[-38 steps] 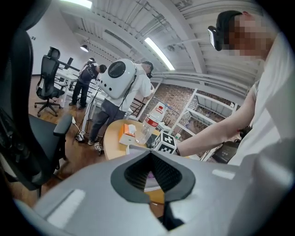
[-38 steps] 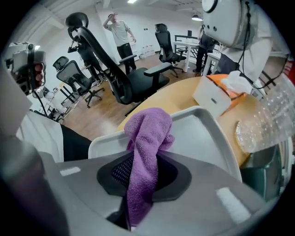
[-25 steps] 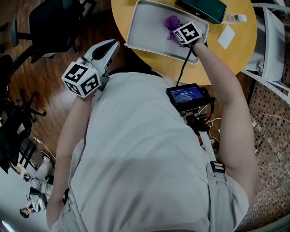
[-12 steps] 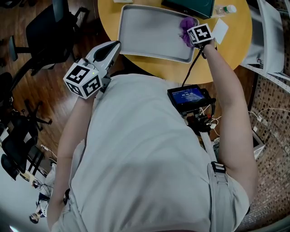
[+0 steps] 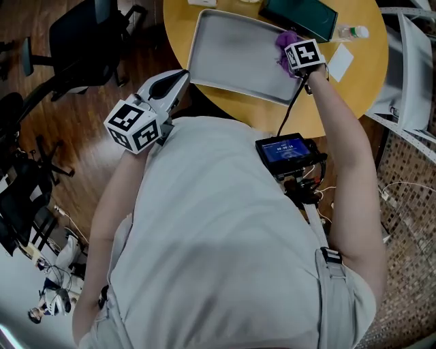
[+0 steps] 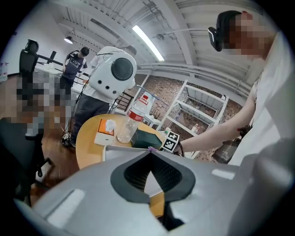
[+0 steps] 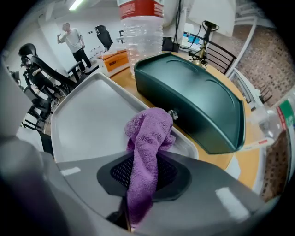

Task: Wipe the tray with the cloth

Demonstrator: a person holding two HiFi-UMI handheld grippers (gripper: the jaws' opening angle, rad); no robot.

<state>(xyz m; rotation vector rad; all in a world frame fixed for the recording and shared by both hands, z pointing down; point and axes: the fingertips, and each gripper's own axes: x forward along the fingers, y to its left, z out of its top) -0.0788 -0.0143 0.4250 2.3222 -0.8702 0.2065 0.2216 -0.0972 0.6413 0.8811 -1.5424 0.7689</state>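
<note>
where cloth (image 7: 150,133) meets tray (image 7: 92,115) corner, green case (image 7: 198,101) just beside

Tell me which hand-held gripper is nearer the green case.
Right. The right hand-held gripper sits at the tray corner beside the case; the left hand-held gripper is off the table, across the tray.

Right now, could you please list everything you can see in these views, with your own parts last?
tray: one, grey, on the table.
cloth: one, purple, at the tray's corner by the case.
case: one, dark green, beside the tray.
plastic bottles: two, clear, one upright, one lying.
tissue box: one, orange and white, table's far edge.
card: one, white, beside the tray.
table: one, round, yellow wood.
office chairs: several, black, on the floor.
left gripper: grey, shut, empty, off the table.
right gripper: grey, shut on the cloth.
</note>
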